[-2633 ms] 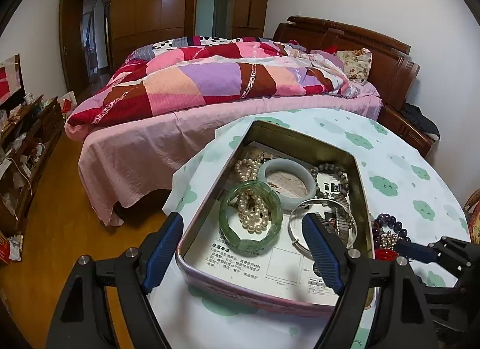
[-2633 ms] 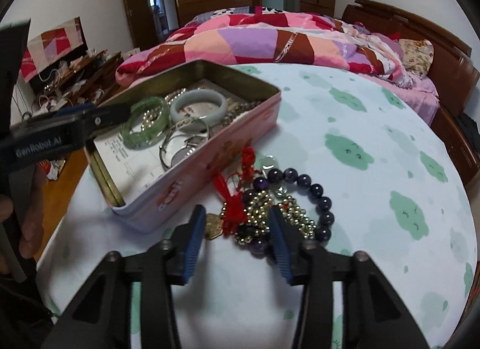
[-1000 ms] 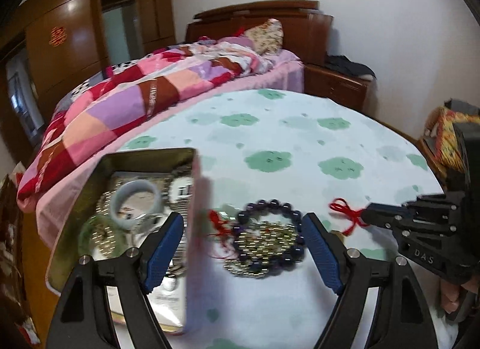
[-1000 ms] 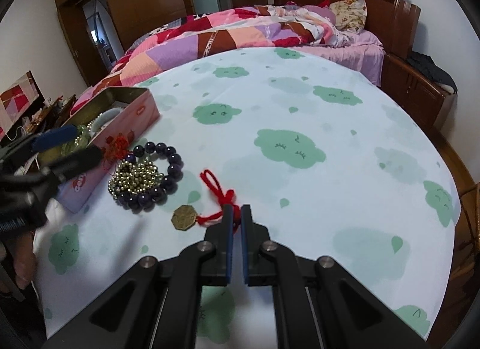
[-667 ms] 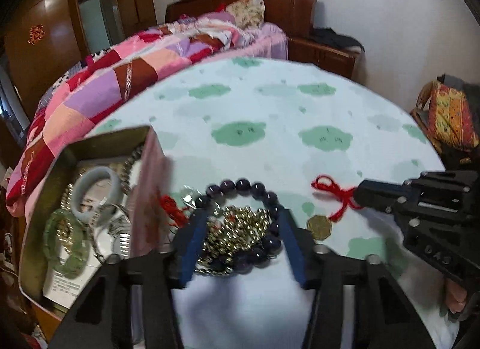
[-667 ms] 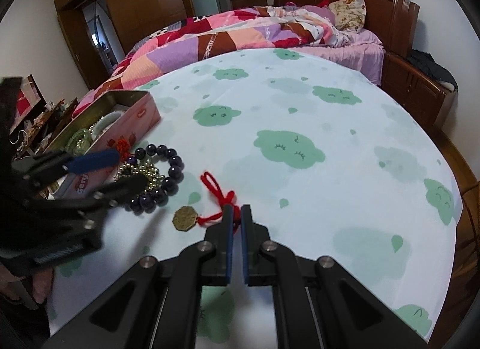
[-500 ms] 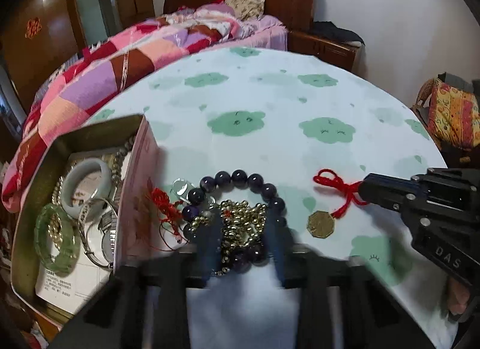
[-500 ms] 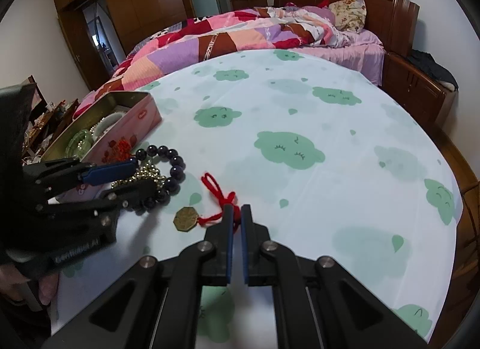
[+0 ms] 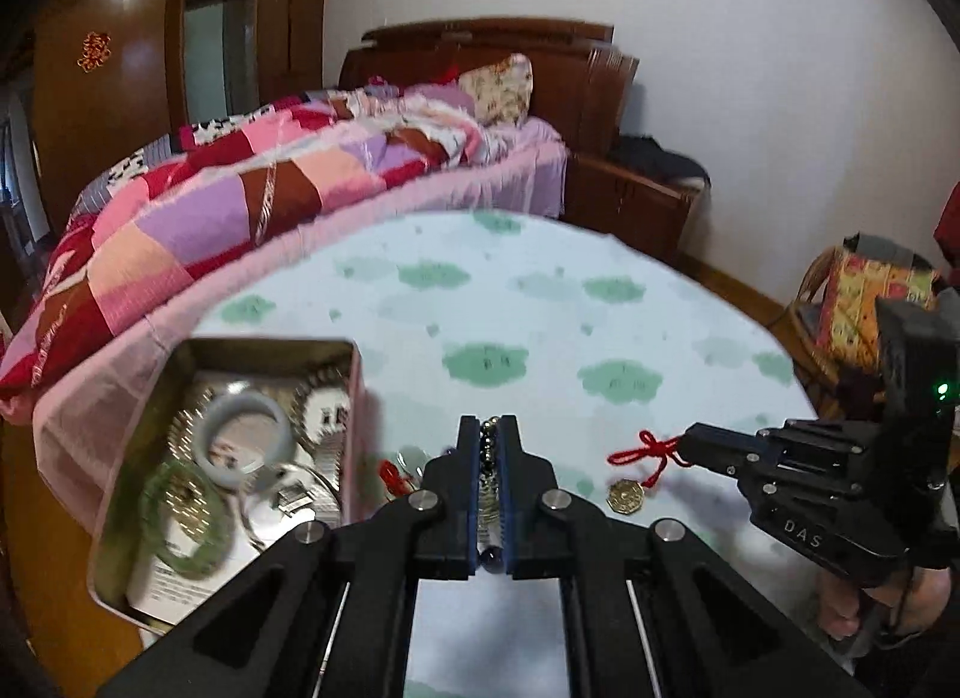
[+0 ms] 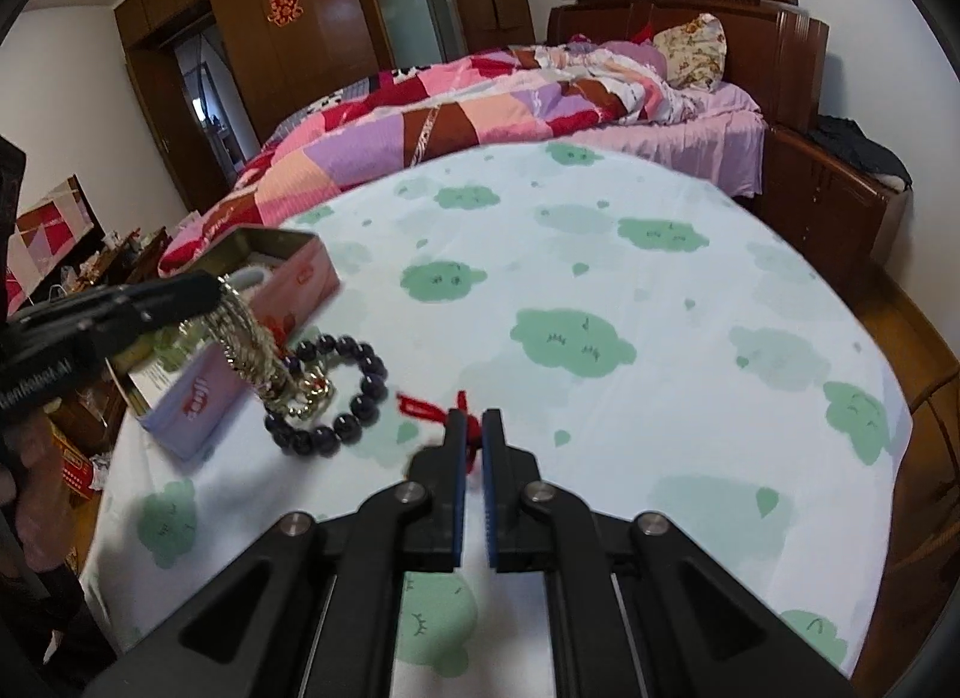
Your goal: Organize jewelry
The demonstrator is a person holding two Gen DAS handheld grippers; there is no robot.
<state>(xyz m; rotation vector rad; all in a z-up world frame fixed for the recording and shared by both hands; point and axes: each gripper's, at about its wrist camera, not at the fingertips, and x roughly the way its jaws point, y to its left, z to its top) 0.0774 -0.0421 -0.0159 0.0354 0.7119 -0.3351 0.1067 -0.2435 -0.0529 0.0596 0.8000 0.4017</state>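
My left gripper is shut on a gold bead necklace and lifts it off the table; its lower end still lies inside a dark purple bead bracelet. My right gripper is shut on the red cord of a charm with a gold coin, held just above the cloth. An open pink tin at the left holds a pale bangle, a green bangle and other jewelry.
The round table has a white cloth with green cloud prints. A bed with a patchwork quilt stands behind it. A wicker chair with a bright cushion is at the right. A small red knot lies beside the tin.
My left gripper shut on the gold bead necklace and raised it from the table. My right gripper stayed shut on the red cord and lifted it slightly.
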